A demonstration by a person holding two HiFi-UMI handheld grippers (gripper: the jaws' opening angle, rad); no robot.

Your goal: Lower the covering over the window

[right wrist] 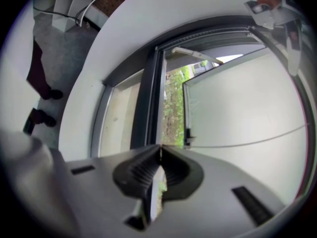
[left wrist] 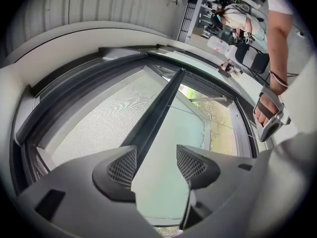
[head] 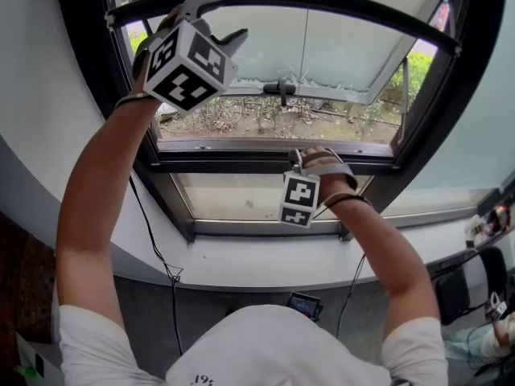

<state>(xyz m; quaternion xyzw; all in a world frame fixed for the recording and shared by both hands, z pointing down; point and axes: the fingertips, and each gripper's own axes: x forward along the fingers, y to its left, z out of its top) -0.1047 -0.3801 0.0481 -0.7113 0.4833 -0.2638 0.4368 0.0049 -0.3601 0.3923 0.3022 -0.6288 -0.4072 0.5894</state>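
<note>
Head view shows the dark-framed window (head: 265, 163) filling the upper half, with its frosted sash (head: 338, 51) swung open and greenery visible through the gap at 6 o'clock of the sash. The covering, a fine mesh screen (left wrist: 99, 113), sits high at 12 o'clock, barely drawn down, so most of the opening is uncovered and the task looks to be in its early part. The screen's dark bottom bar (left wrist: 153, 118) runs across the top of the frame. The left claw (left wrist: 156, 163) is raised at 11 o'clock near the bar's left end, its jaws spread wide with nothing pressed between them; the bar only passes beyond the gap. The right claw (right wrist: 159, 157) is lower, at about 5 o'clock from the sash handle (head: 283, 88), closed tight on the thin pull cord (head: 306, 95), which runs taut up to the middle of the bar. The likely trouble is that the cord, being so thin, could slide through the closed jaws under a hard pull, and the screen might then spring back up. With only a central pull and the left end unheld, the bar could also come down crooked and bind in the frame.
</note>
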